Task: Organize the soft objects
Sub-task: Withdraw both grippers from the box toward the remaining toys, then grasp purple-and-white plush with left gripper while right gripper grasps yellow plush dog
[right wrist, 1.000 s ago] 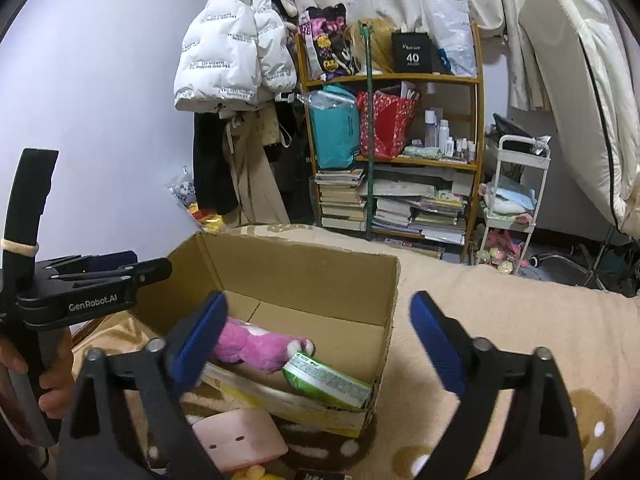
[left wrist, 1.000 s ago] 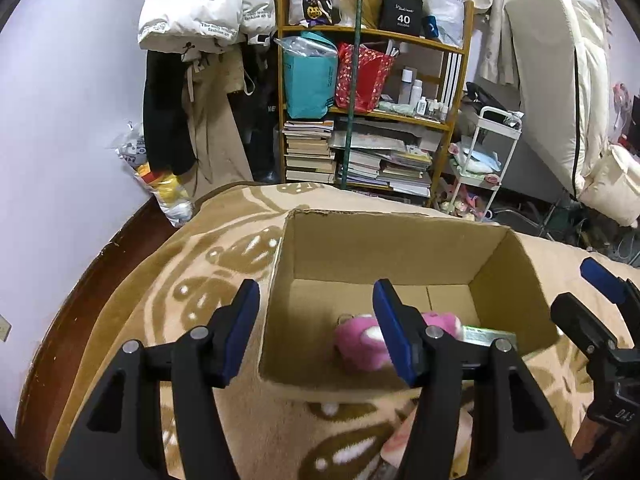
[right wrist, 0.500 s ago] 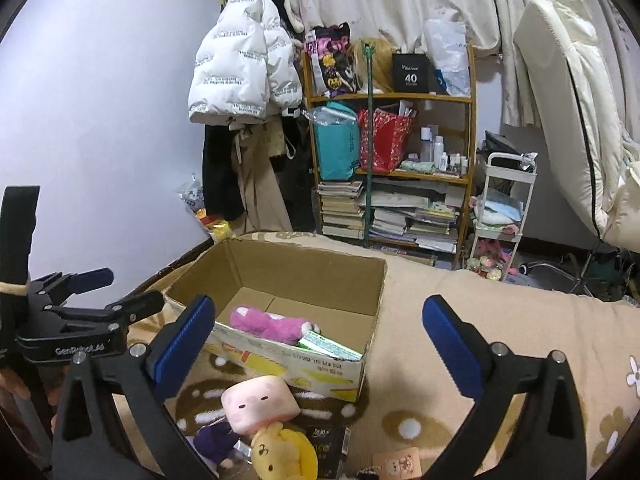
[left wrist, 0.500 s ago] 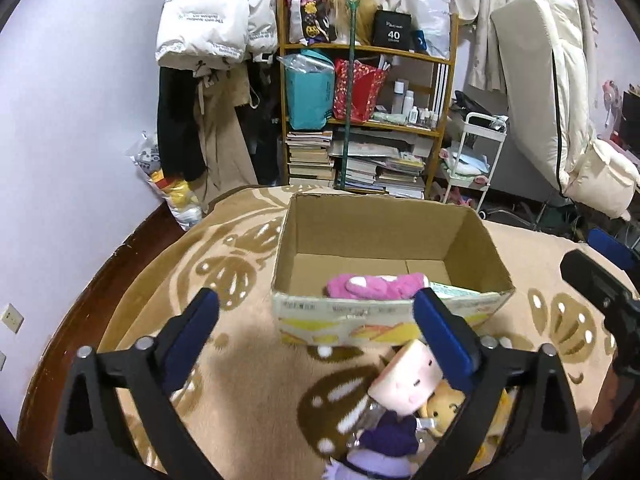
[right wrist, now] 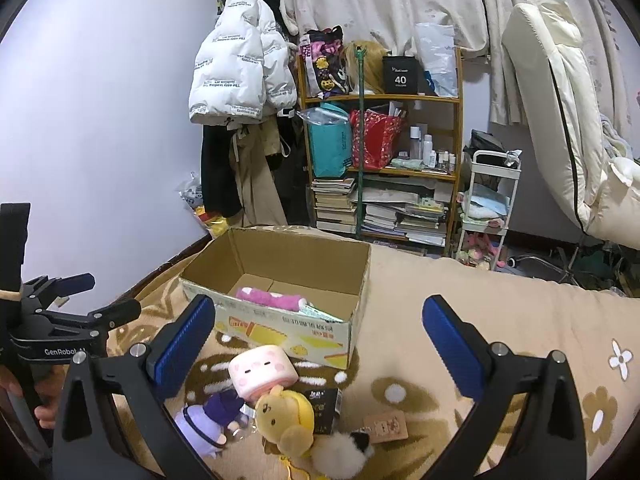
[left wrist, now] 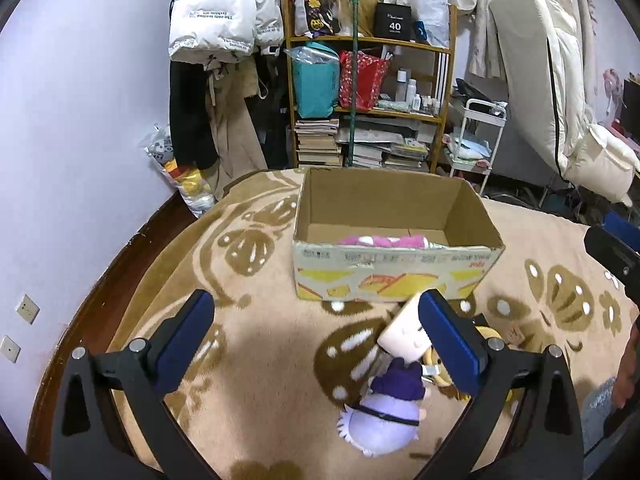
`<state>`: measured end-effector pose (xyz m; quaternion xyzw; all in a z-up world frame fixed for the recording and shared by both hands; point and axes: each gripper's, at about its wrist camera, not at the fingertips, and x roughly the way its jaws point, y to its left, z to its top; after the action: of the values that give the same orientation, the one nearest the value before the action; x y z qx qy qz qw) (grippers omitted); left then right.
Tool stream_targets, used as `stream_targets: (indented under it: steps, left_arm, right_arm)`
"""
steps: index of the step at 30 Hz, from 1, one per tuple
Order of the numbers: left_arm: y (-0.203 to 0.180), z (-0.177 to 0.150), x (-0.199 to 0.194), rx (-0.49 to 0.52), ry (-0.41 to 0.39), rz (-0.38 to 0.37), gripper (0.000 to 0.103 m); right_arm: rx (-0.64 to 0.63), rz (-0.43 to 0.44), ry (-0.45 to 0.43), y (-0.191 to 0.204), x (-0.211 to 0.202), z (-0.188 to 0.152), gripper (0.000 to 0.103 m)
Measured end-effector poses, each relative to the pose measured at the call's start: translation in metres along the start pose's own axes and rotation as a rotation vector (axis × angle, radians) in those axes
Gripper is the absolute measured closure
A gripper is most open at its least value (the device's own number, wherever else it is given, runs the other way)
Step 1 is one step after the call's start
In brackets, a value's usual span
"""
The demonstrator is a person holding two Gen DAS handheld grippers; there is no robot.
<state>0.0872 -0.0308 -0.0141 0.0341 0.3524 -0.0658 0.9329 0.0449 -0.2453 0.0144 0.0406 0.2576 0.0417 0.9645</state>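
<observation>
**Left wrist view: both sets of fingers gaping, nothing held**

I am seeing the left gripper [left wrist: 316,338] standing wide apart over the patterned blanket [left wrist: 248,344]; its fingers have just been opening, and nothing is sitting between them. Ahead of the fingertips the cardboard box [left wrist: 394,276] is holding a pink plush [left wrist: 380,241]. Just inside my right-hand finger a pink cube plush [left wrist: 404,334] and a purple doll [left wrist: 384,412] are lying together. The right gripper [right wrist: 318,340] is also spread wide and empty, with a yellow bear plush [right wrist: 286,418] lying between and below its fingers.
</observation>
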Motion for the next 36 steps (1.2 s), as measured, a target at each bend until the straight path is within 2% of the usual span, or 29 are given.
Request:
stream_targets:
  steps: [8,17,25,36]
  left_arm:
    - [-0.003,-0.010,-0.010,0.010,-0.009,0.014,0.002]
    - [-0.005,-0.018,0.004,0.018,0.030,0.042,0.002]
    - [-0.005,-0.026,0.023,0.005,0.086,0.018,0.002]
    - [-0.019,-0.041,0.048,0.045,0.160,-0.006,0.002]
  right_arm:
    - [-0.006,-0.006,-0.005,0.007,-0.016,-0.003,0.000]
    - [-0.005,0.016,0.018,0.010,-0.011,-0.010,0.000]
    - [0.037,0.046,0.073,0.008,0.006,-0.024,0.000]
    - [0.052,0.065,0.164,0.013,0.031,-0.042,0.000]
